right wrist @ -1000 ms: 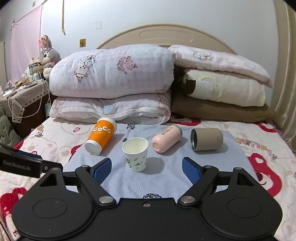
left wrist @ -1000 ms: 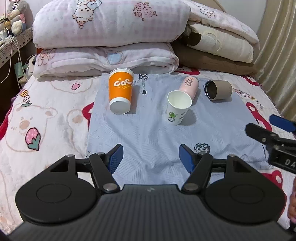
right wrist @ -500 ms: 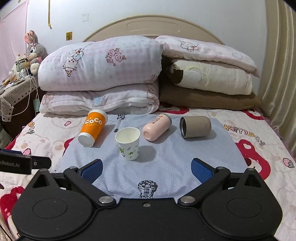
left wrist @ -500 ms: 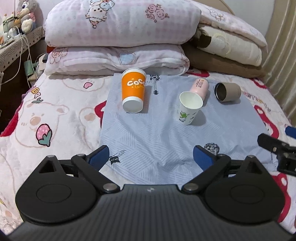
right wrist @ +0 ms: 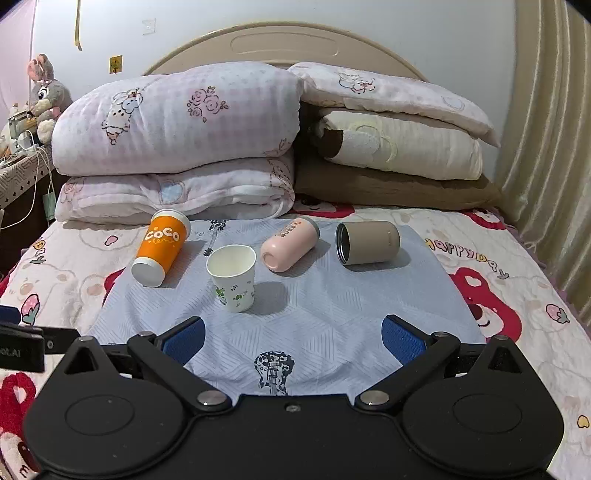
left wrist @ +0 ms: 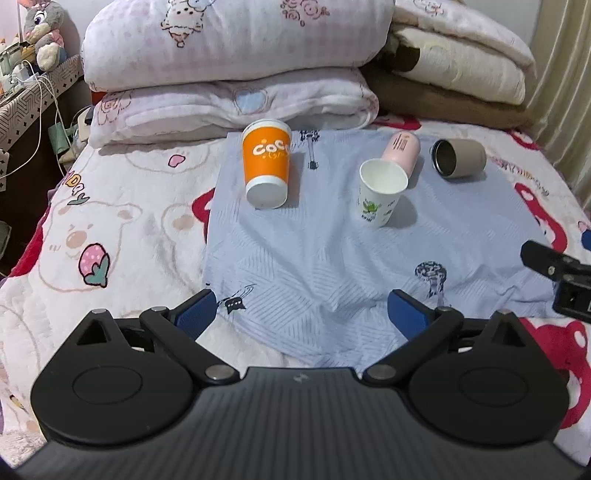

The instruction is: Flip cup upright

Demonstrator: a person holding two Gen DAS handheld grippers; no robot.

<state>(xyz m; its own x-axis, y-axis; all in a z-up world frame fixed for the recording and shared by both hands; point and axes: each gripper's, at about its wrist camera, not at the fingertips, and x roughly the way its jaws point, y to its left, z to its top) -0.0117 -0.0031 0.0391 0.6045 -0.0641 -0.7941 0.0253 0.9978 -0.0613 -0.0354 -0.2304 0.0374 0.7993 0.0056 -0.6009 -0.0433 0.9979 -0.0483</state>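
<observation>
Several cups sit on a light blue cloth (left wrist: 317, 258) (right wrist: 332, 306) on the bed. An orange cup (left wrist: 266, 168) (right wrist: 161, 246) lies on its side, base toward me. A white paper cup (left wrist: 380, 192) (right wrist: 232, 272) stands upright, mouth up. A pink cup (left wrist: 402, 149) (right wrist: 290, 248) and a beige cup (left wrist: 460, 158) (right wrist: 367, 242) lie on their sides. My left gripper (left wrist: 301, 314) is open and empty over the cloth's near edge. My right gripper (right wrist: 291, 338) is open and empty, well short of the cups.
Folded quilts and pillows (right wrist: 177, 147) are stacked at the head of the bed behind the cups. A side shelf with cables and a plush rabbit (left wrist: 42, 33) stands at the left. A curtain (right wrist: 546, 147) hangs at the right.
Both grippers have pulled back from the cups and their jaws have opened wider. The cups have not moved.
</observation>
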